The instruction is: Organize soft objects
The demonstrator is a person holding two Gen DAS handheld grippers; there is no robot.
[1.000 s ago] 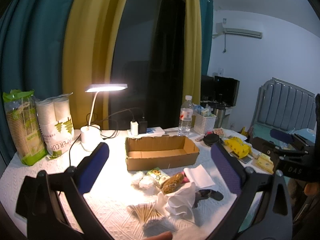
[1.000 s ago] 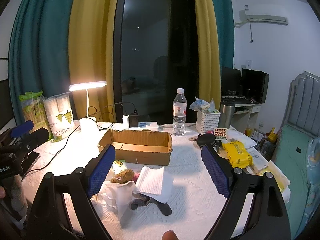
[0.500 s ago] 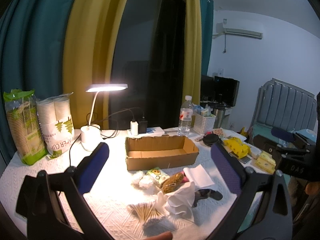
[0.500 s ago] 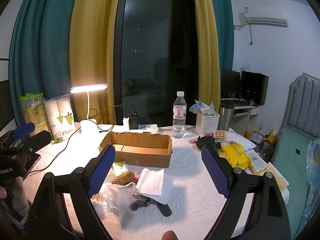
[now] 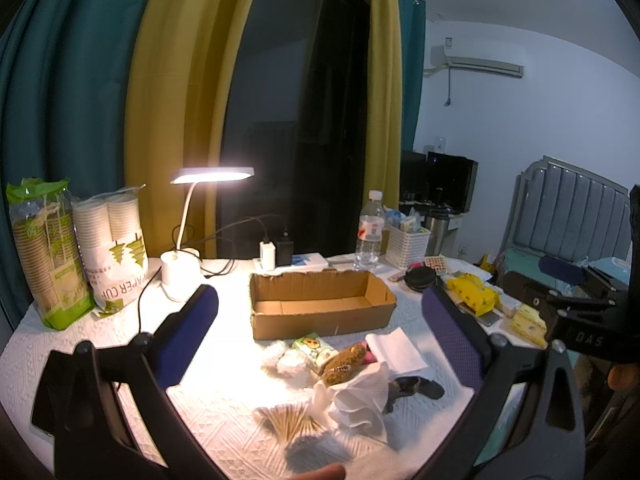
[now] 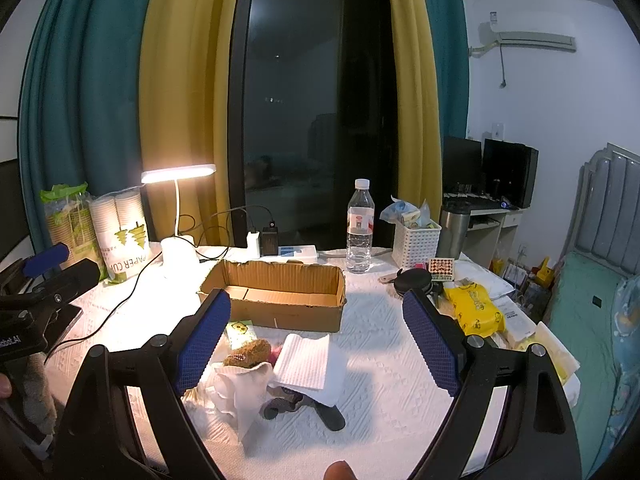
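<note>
We see little change since earlier: both the left tongs (image 5: 320,320) and right tongs (image 6: 316,328) stay released, hovering near the cardboard box (image 5: 320,304).

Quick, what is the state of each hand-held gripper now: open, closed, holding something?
Left hand-held gripper: open, holding nothing.
Right hand-held gripper: open, holding nothing.
</note>
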